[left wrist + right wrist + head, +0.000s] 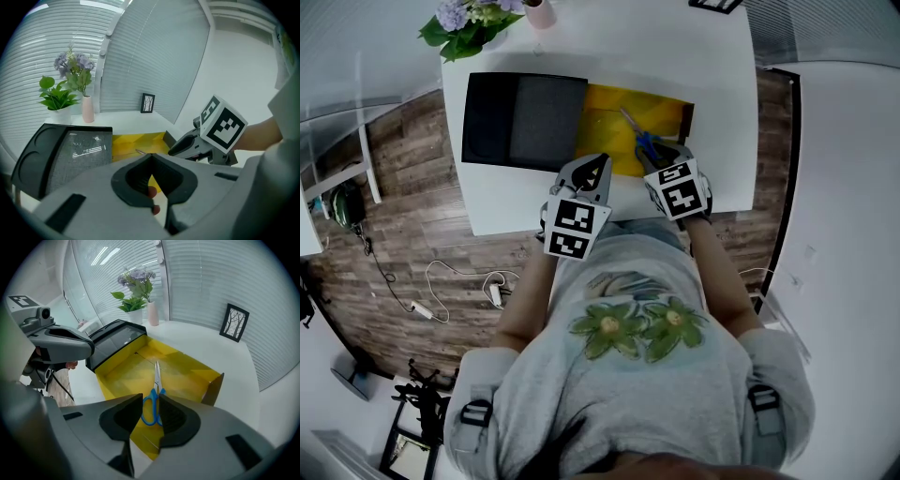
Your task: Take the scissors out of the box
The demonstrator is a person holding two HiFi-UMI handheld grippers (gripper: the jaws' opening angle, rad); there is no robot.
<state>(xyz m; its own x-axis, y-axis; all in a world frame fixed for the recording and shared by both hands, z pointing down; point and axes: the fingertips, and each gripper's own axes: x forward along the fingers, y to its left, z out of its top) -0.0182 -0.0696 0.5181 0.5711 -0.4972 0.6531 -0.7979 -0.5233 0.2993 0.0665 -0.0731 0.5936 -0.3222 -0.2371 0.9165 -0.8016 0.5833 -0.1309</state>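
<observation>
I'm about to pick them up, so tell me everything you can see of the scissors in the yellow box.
The scissors have blue loop handles, plastic by the look, and slim bright metal blades, closed together. They lie flat on the yellow floor of the open box, handles toward the person, tips pointing away. Only the box floor seems to touch them; the right gripper hangs over the handles, open, not gripping.

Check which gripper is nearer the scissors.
Right. The right gripper hangs open just over the scissors, at their handles; the left gripper is farther to their left, by the near edge of the box.
</observation>
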